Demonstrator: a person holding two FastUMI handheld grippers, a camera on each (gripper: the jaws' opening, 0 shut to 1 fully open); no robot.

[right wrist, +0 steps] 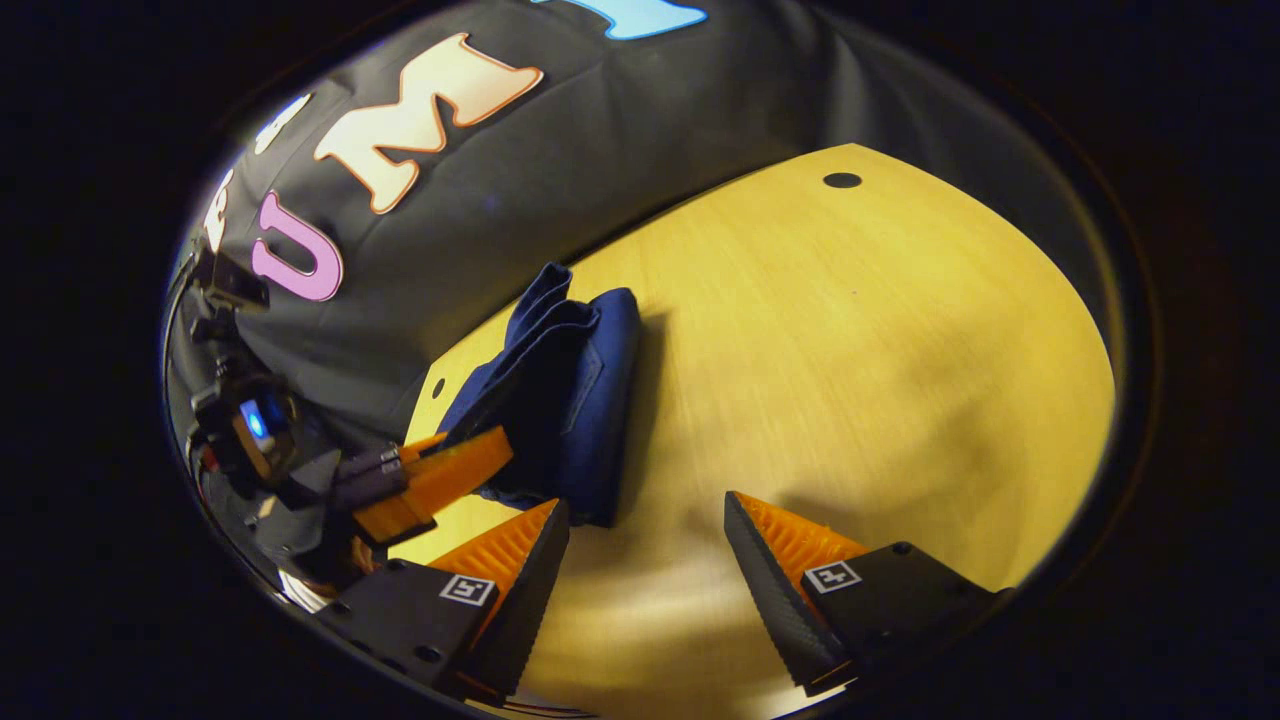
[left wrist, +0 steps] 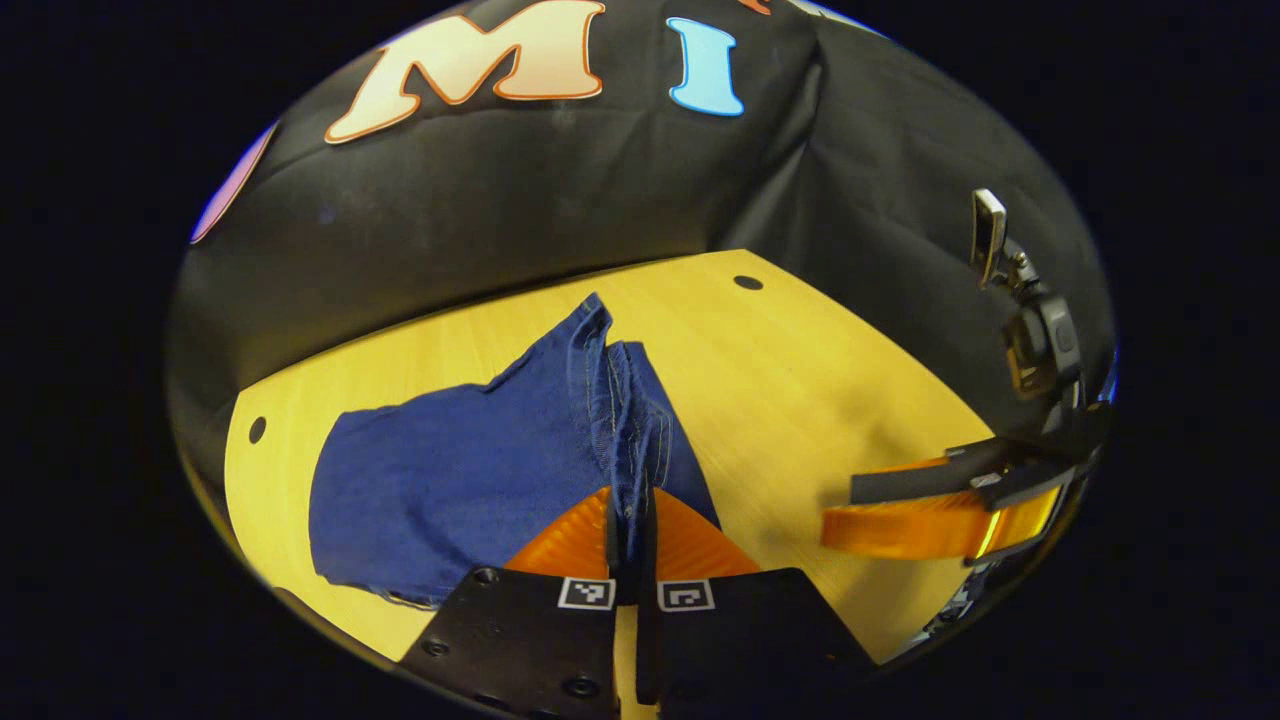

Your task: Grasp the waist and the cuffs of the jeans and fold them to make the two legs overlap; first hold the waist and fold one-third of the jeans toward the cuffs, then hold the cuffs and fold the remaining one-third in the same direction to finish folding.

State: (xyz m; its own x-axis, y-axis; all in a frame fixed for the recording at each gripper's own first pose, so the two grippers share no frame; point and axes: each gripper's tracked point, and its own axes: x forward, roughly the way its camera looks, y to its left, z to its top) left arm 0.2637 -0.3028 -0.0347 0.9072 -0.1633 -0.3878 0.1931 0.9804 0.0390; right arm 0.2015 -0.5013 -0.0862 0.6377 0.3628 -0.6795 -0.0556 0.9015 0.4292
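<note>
Dark blue jeans lie partly folded on the yellow wooden table. A raised fold of denim with stitched seams runs down into my left gripper, whose two fingers are shut on that edge. In the right gripper view the jeans form a stacked bundle, lifted on the left side where the left gripper pinches them. My right gripper stands open just in front of the bundle's near corner, with nothing between its fingers. The left gripper view shows the right gripper off to the right, apart from the cloth.
The black booth cloth hangs close behind the table's far edge. Small dark holes mark the tabletop near its corners. Bare wood stretches to the right of the jeans.
</note>
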